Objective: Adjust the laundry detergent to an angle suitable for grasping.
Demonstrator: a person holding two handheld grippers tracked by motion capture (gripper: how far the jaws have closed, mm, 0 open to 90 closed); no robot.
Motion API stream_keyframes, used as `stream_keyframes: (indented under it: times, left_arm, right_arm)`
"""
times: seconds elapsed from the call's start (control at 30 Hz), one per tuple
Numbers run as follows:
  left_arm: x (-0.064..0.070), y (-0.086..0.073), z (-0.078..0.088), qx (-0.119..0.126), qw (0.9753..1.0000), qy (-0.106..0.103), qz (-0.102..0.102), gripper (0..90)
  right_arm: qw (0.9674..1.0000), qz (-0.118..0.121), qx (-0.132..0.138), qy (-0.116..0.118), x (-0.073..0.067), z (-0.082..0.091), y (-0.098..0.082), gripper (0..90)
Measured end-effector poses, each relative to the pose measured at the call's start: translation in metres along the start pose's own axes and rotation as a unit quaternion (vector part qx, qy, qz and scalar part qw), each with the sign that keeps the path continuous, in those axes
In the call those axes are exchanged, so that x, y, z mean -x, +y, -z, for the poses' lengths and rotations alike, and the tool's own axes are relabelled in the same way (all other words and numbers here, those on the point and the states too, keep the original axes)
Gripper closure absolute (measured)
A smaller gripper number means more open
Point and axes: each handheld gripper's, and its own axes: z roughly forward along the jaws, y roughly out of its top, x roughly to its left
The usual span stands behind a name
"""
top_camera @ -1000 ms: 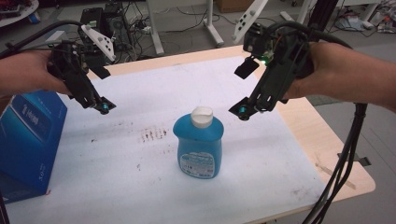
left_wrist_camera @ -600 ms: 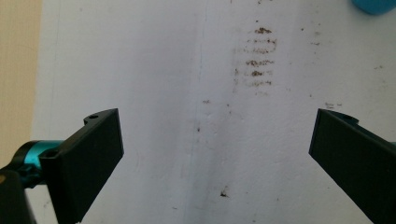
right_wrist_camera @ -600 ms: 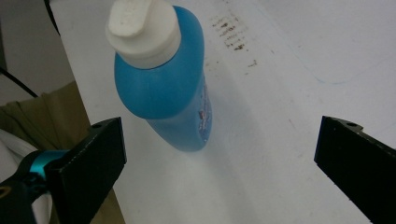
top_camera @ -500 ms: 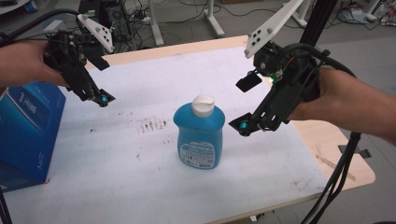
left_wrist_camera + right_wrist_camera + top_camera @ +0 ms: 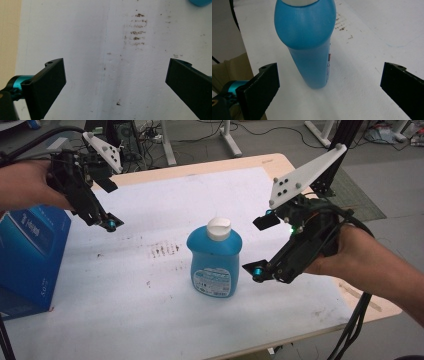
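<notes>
Sitting at the far left edge of the table [image 5: 150,330]: a blue box [image 5: 27,252], partly overhanging the white surface. Hovering just above and right of it, gripped in a hand [image 5: 25,185]: the left gripper [image 5: 107,222], jaws spread wide, pinching nothing, pointing down at the brown smudges [image 5: 164,250]. Standing upright near the table's middle, just right of those smudges: the blue bottle [image 5: 214,257], white cap [image 5: 219,228] on top, label facing the camera. Closing in from the right, low beside the bottle yet apart from it: the right gripper [image 5: 262,247], jaws gaping wide, bottle framed between them, nothing clamped.
</notes>
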Motion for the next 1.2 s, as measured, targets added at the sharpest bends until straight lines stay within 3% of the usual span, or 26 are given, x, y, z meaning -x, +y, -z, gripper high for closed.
stream_keyframes:
  times: [0.47, 1.2]
  left_arm:
    - [0.002, -0.005, -0.002, 0.002, 1.0000, -0.001, 0.006, 2.9]
    - [0.003, -0.005, -0.004, 0.000, 1.0000, -0.001, 0.005, 2.9]
  right_arm:
    - [0.9990, -0.015, 0.031, 0.027, -0.010, -0.022, -0.021, 1.2]
    - [0.9969, -0.019, 0.070, 0.032, -0.008, -0.055, -0.030, 1.3]
